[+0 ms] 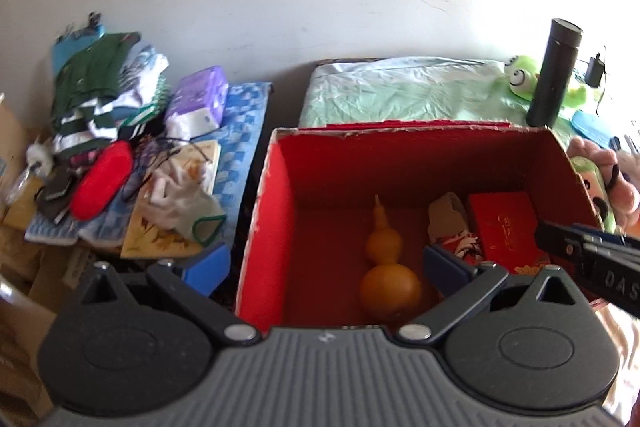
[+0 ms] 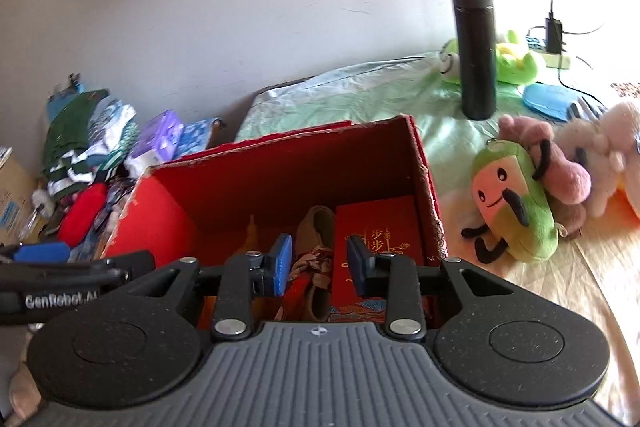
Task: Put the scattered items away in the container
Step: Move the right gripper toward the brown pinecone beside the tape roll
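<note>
The open red box [image 1: 264, 195] [image 2: 424, 163] holds an orange gourd [image 1: 386, 267], a tan and patterned cloth bundle [image 2: 316, 267] and a flat red packet [image 2: 380, 227]. My left gripper [image 1: 328, 263] hangs over the box's near left corner, open wide, one finger outside the left wall and one over the inside, holding nothing. My right gripper [image 2: 320, 263] is over the box's right half, open a little, with the cloth bundle lying below the gap and untouched by the pads. A green plush toy [image 2: 516, 203] and pink plush toys [image 2: 568, 171] lie right of the box.
A tall black flask [image 2: 476, 51] stands behind the box on the green sheet, beside a green frog plush [image 1: 520, 75]. On the left are piled clothes [image 1: 96, 87], a red case [image 1: 102, 185], a purple tissue pack [image 1: 200, 95] and crumpled white cloth [image 1: 180, 199]. A charger and cables [image 2: 554, 31] sit far right.
</note>
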